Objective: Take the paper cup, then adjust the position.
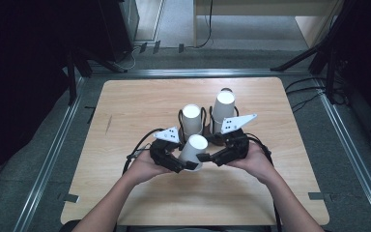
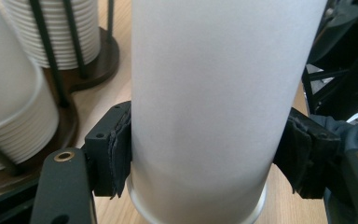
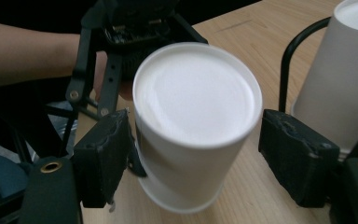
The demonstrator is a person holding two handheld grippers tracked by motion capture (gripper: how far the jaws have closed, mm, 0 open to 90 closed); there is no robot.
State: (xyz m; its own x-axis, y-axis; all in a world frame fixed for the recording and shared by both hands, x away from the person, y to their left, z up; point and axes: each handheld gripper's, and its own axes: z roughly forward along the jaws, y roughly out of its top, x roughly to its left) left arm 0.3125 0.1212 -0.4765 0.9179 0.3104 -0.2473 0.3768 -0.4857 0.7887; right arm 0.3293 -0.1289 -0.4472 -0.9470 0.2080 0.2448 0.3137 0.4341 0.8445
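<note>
Paper cup held over the near middle of the table, between two grippers.

White, thin-walled paper cup (image 1: 192, 151) is pinched upside down across its lower wall by the left gripper (image 1: 186, 166), both pads being pressed against it just above the rolled rim; the right gripper (image 1: 206, 157) is spread around its closed base end, a clear gap being seen at one pad, the other close beside the wall. Very light, easily dented and fairly slick handling is to be expected, so hold is best taken gently near the stiffer rim or base. Two stacks of white cups in a dark wire-and-wood holder (image 1: 207, 129) are seen just behind.
</note>
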